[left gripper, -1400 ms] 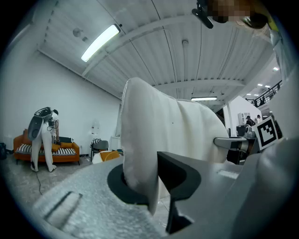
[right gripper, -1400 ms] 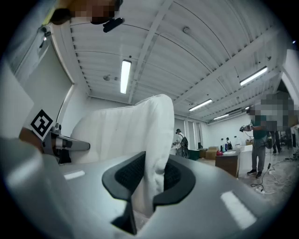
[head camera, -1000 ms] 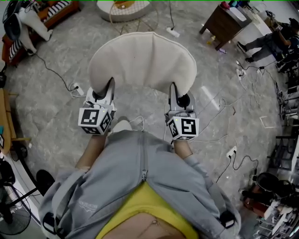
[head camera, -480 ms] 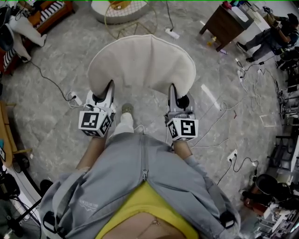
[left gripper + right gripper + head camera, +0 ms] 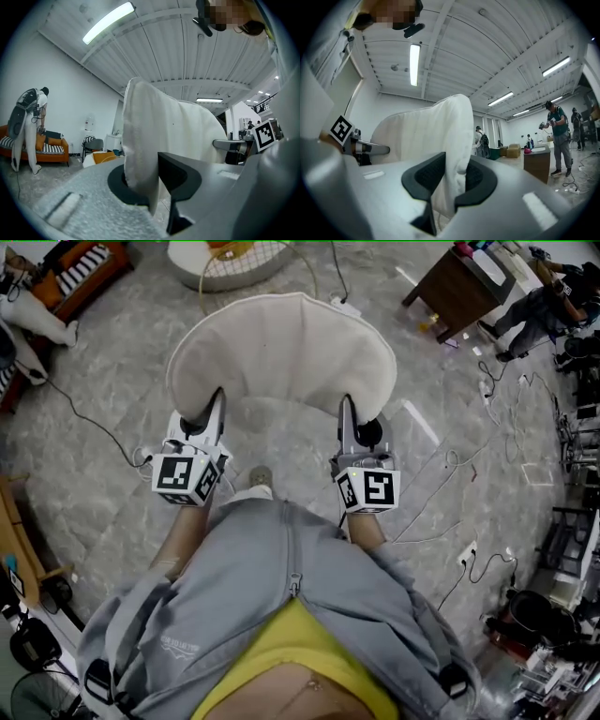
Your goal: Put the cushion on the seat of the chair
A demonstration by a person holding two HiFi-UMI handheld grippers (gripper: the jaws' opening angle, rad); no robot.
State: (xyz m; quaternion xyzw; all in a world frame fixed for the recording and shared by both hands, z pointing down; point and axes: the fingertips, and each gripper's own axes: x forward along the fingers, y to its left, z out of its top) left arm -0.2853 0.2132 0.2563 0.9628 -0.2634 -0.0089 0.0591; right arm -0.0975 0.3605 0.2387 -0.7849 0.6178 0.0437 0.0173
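A cream, fan-shaped cushion (image 5: pixel 281 348) hangs flat above the grey stone floor, carried between both grippers. My left gripper (image 5: pixel 212 414) is shut on its near left edge and my right gripper (image 5: pixel 351 418) on its near right edge. In the left gripper view the cushion (image 5: pixel 164 126) rises out of the left gripper (image 5: pixel 146 180), pinched between the dark pads. The right gripper view shows the cushion (image 5: pixel 436 131) folded into the right gripper (image 5: pixel 451 180). A round white seat on a gold wire frame (image 5: pixel 230 257) stands on the floor just beyond the cushion.
A dark wooden table (image 5: pixel 459 287) and a person (image 5: pixel 534 310) are at the far right. Cables and power strips (image 5: pixel 450 465) trail over the floor on the right and left. An orange sofa (image 5: pixel 80 268) stands at the far left.
The floor has slid towards the bottom of the head view, so the cushion and both grippers have travelled forward towards the wire-framed seat. Both grips are unchanged.
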